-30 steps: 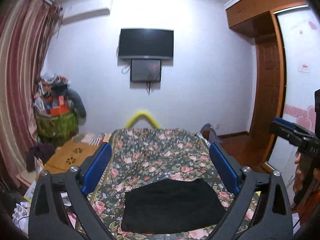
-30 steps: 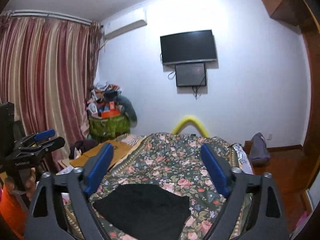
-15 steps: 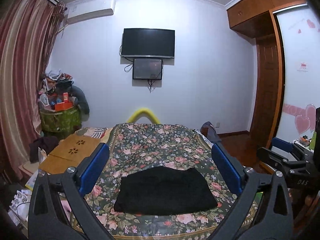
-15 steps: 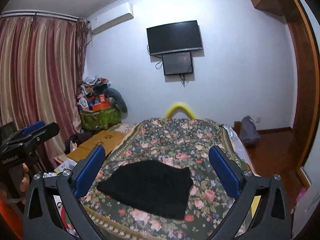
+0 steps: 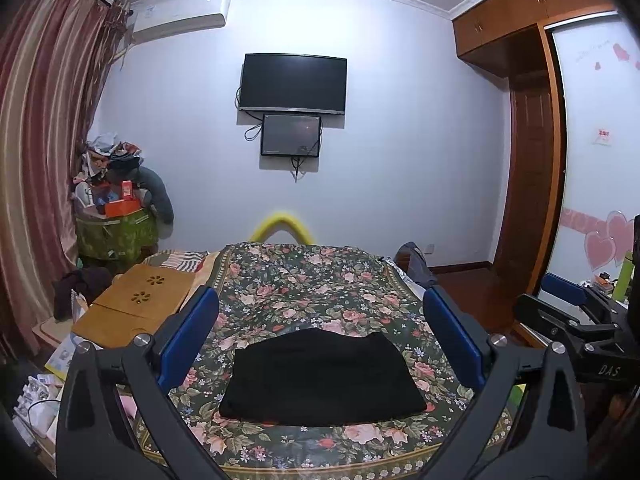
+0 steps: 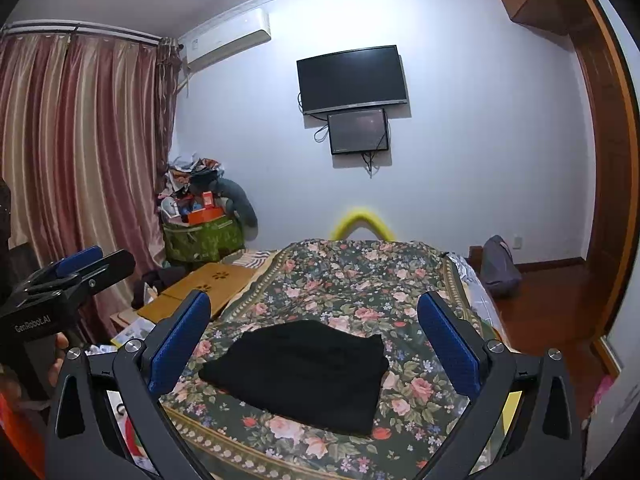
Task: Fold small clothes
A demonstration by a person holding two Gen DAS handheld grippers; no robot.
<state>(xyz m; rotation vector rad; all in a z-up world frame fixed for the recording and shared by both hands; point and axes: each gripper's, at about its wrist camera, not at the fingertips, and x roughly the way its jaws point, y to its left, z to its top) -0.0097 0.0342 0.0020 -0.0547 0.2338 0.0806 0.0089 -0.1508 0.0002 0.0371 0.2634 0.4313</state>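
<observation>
Black garment (image 5: 322, 378) lay flat and folded on the floral bedspread (image 5: 304, 280), near the bed's near edge, in a rough rectangle with its far edge rising to a slight peak. In the right wrist view the same garment (image 6: 298, 372) sat at about 6 o'clock of the frame, its right end thicker, layers stacked.

Left gripper (image 5: 320, 332): jaws spread wide, blue pads at roughly 8 and 4 o'clock of the frame, nothing between them, hanging above the bed and apart from the cloth.

Right gripper (image 6: 314, 336): jaws had just been opening and stood at full spread; nothing gripped, the garment seen between the pads but lying below on the bed, untouched.

Each gripper showed in the other's view: the right at 3 o'clock of the left view, the left at 9 o'clock of the right view, fingers of a hand (image 6: 58, 354) under it.

Wooden lap desk (image 5: 136, 308) lay at the bed's left side, 9 o'clock from the garment. Wall television (image 5: 293, 83) at 12 o'clock.
</observation>
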